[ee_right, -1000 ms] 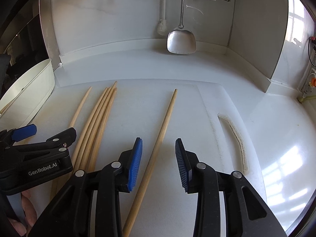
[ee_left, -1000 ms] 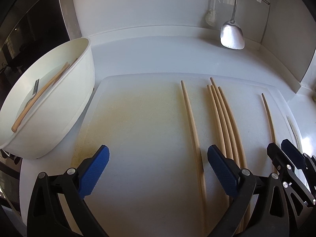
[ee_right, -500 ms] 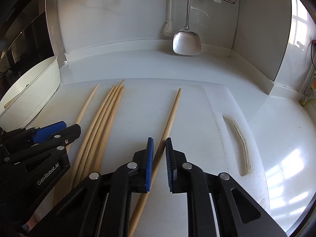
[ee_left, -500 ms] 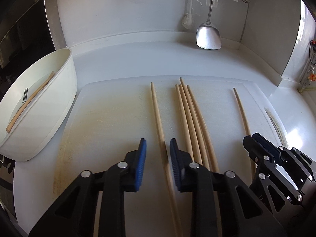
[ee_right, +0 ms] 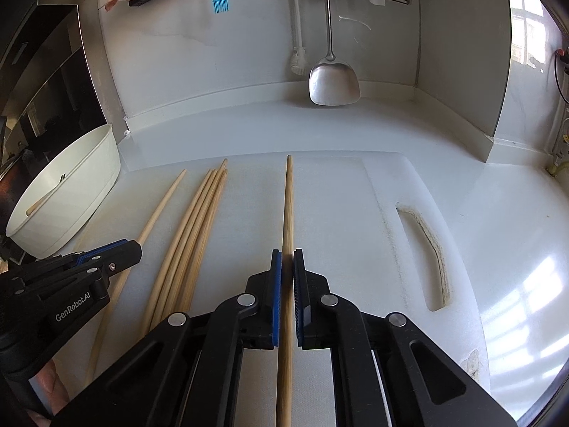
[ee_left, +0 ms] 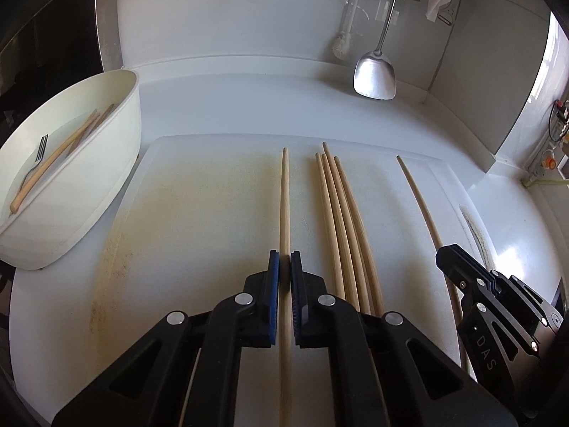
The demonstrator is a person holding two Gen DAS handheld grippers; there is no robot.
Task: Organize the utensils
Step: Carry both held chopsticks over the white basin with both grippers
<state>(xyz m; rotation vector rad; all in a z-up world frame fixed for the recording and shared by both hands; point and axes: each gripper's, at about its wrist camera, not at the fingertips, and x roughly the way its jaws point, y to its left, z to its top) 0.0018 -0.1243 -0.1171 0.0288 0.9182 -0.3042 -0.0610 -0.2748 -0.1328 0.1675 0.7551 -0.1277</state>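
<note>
Several long wooden chopsticks lie on a white cutting board (ee_left: 199, 192). My left gripper (ee_left: 284, 267) is shut on the leftmost chopstick (ee_left: 284, 192), which runs straight ahead between its blue pads. My right gripper (ee_right: 287, 267) is shut on the rightmost chopstick (ee_right: 288, 199). A bundle of several chopsticks (ee_left: 338, 206) lies between them; it also shows in the right wrist view (ee_right: 199, 213). The right gripper shows at the right edge of the left wrist view (ee_left: 458, 259). The left gripper shows at the left of the right wrist view (ee_right: 117, 252).
A white oval tub (ee_left: 106, 163) stands left of the board and holds a fork (ee_left: 35, 160) and chopsticks (ee_left: 57, 153). A metal spatula (ee_left: 375, 78) hangs on the back wall. The board has a handle slot (ee_right: 426, 252) at its right.
Both grippers have closed from open onto a chopstick each. The left one shifted right to line up with the leftmost chopstick.
</note>
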